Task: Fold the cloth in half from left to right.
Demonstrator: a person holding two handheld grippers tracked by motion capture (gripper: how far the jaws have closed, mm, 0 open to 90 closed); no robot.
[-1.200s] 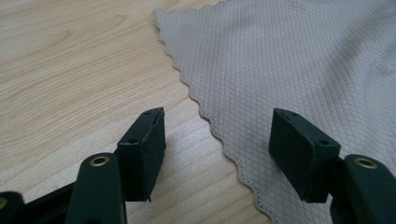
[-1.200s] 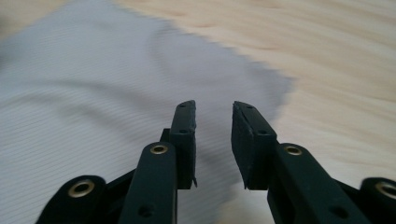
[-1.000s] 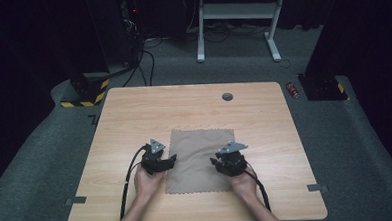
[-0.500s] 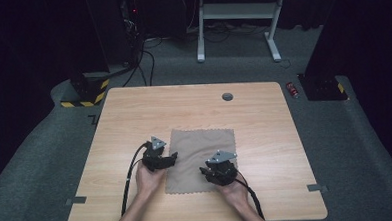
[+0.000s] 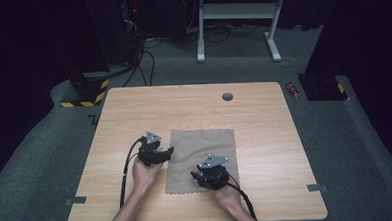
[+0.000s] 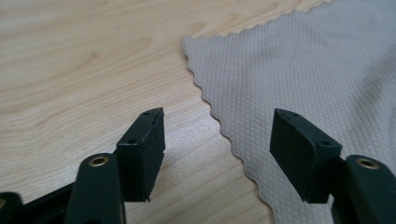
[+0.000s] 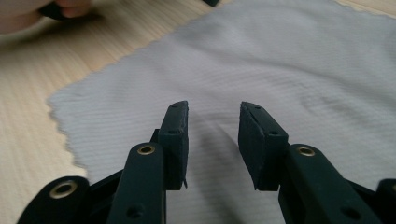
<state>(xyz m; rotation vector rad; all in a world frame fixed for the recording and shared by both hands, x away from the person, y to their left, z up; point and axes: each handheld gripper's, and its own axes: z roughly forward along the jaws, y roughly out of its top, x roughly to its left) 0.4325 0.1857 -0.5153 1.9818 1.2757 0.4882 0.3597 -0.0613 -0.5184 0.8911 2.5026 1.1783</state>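
Observation:
A grey waffle-weave cloth (image 5: pixel 201 148) lies flat on the wooden table (image 5: pixel 265 132), with scalloped edges. My left gripper (image 5: pixel 166 153) rests at the cloth's left edge. Its jaws stand wide open, one over bare wood and one over the cloth (image 6: pixel 299 79), with the left gripper (image 6: pixel 217 144) straddling the scalloped hem. My right gripper (image 5: pixel 199 174) hovers over the near part of the cloth. In its own view the right gripper (image 7: pixel 214 140) is half open just above the flat cloth (image 7: pixel 280 70); its jaws have just been opening a little and nothing is pinched between them.
A dark round cable hole (image 5: pixel 227 96) sits near the table's far edge. Tape marks (image 5: pixel 76 200) lie by the near corners. On the floor beyond are a red can (image 5: pixel 293 89), a white frame (image 5: pixel 235 18) and a yellow-black striped base (image 5: pixel 85 93).
My right gripper has moved left and nearer to the person, from the cloth's right edge onto its near part. The left gripper has stayed put.

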